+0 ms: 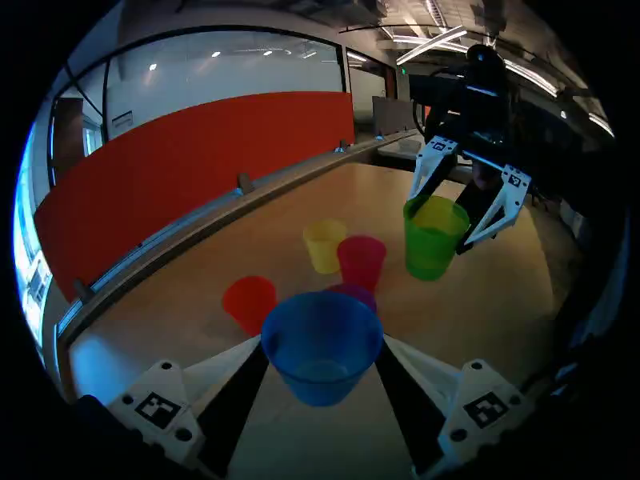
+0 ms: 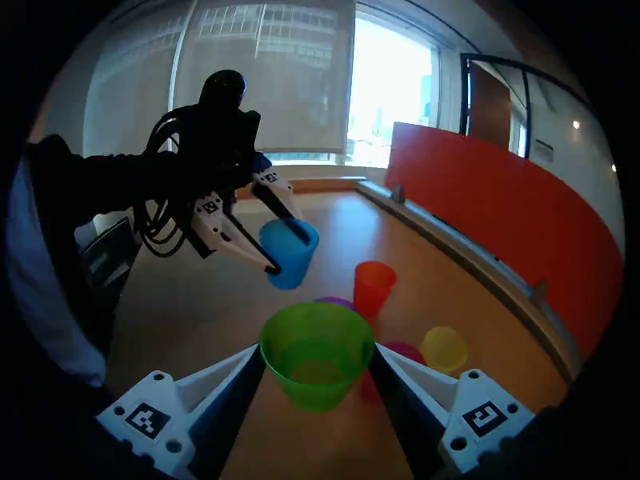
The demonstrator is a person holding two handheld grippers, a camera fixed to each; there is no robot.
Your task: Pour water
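I see translucent blue plastic cup, a little water at its bottom, held near, clamped in my left gripper, translucent green plastic cup far right, pinched by right gripper, both above wooden table

On the wooden table, seen in the left gripper view, the yellow plastic cup stands just behind and left of the crimson plastic cup, the purple plastic cup right in front of it, and the orange plastic cup to its left and nearer. The green plastic cup is right of the crimson cup, clasped between the right tool's fingers; the blue plastic cup is in front of it, clasped between the left tool's fingers and hiding part of the purple cup. The long red partition panel runs along the table's edge, behind and left of the crimson cup.
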